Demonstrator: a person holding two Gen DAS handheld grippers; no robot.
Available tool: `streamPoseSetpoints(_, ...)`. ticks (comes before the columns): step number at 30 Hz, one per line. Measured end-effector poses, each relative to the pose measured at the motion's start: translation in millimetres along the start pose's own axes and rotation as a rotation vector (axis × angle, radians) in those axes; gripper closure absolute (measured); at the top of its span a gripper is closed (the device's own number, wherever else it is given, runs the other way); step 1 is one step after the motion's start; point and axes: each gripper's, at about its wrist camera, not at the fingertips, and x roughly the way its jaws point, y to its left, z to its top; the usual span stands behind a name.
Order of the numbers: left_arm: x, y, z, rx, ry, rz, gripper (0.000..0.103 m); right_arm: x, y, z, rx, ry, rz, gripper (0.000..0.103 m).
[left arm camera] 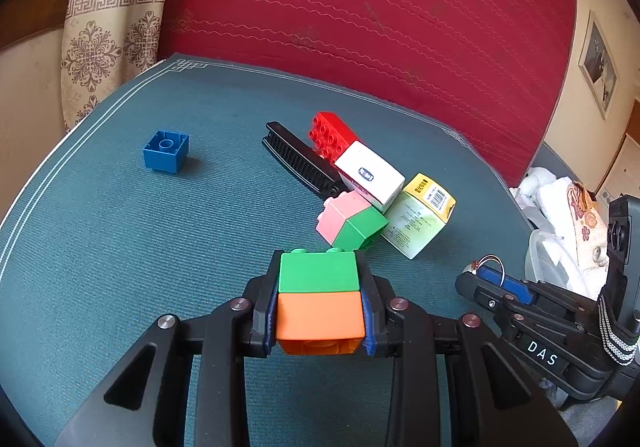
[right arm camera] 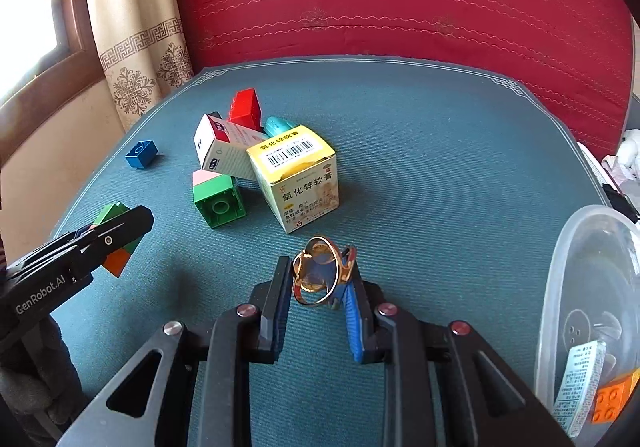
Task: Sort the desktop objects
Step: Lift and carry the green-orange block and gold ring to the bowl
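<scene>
The black comb point(left arm camera: 298, 161) runs under the white box point(left arm camera: 370, 177), its right end hidden. The red brick point(left arm camera: 332, 133) shows only partly behind that box. In the right wrist view, a teal item point(right arm camera: 277, 126) peeks out between the boxes, too covered to name. The clear plastic container point(right arm camera: 592, 287) at the surface's right edge is cut off by the picture's edge; its label's print point(right arm camera: 578, 387) is too small to read.

Green-orange block stack point(left arm camera: 318, 299) clamped; gold rings point(right arm camera: 320, 271) pinched.
</scene>
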Motion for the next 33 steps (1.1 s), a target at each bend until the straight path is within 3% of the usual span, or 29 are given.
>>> streamPoseSetpoints(14, -8, -55, -8, 0.089, 0.019, -0.085, 0.069, -45, -24, -10, 0.034, -0.065, 0.004, 0.076)
streamPoseSetpoints(33, 1, -160, -11, 0.271, 0.052, -0.209, 0.069, -101, -125, -31, 0.212, -0.14, -0.113, 0.076)
